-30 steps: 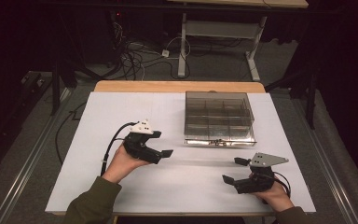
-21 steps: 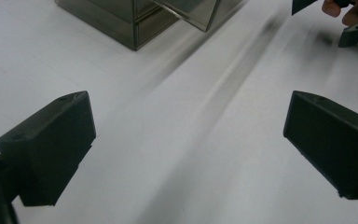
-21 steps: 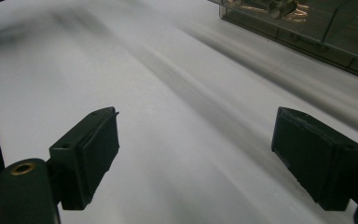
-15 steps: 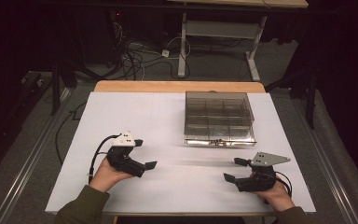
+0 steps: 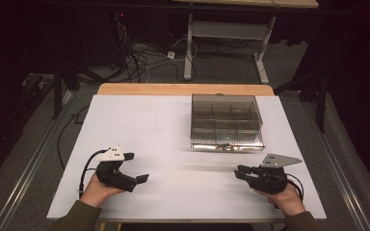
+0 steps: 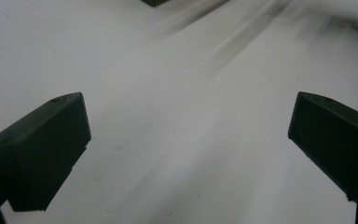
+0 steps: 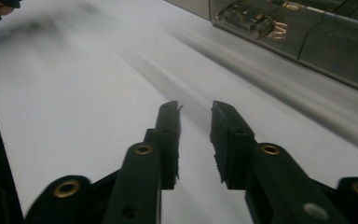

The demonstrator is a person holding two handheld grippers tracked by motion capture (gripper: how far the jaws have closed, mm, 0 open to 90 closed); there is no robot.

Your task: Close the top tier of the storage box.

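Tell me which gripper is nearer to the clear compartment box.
Right. The right gripper sits just in front of the clear compartment box, below its front edge; the left gripper is well off to its left, near the table's front.

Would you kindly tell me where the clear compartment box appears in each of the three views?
High view: the clear compartment box sits right of centre on the far half of the white table.
Left gripper view: a dark corner at the top edge, perhaps the box; too little to tell.
Right gripper view: top right, latch facing the camera.
Shared landmark: the white table.
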